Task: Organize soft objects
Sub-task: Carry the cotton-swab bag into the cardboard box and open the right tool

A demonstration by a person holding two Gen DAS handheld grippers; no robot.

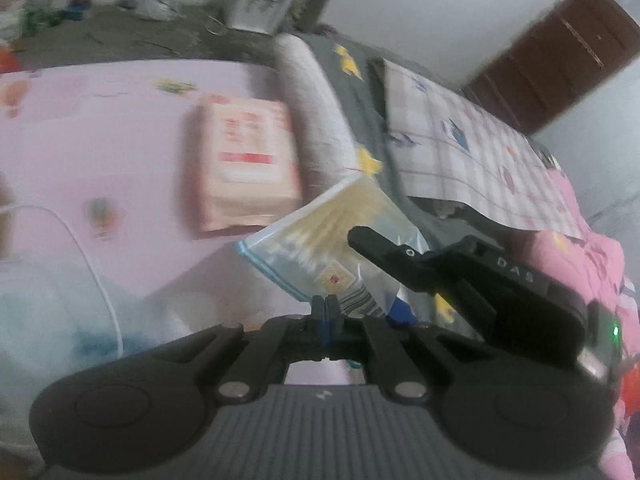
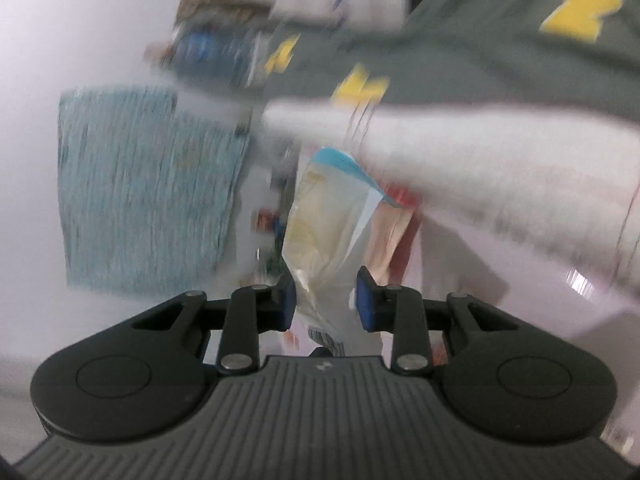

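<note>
White capitals "DAS" stand on the black body of the right gripper [image 1: 420, 276] as the left wrist camera sees it, with a lone "O" printed nearer its fingertip. A small pale emblem (too tiny to read as letters) marks the ribbed grey housing of each gripper. Red print on the pink pack [image 1: 246, 164] lying on the bed and the red mark on the clear bag [image 1: 336, 236] are too blurred to read.

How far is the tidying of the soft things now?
Done: nothing looks put away yet. In hand: the left gripper is shut on a corner of the clear bag, and the right gripper has the same bag between its pads. Left: the pink packet lies on the pink sheet, and the bag needs a place.
</note>
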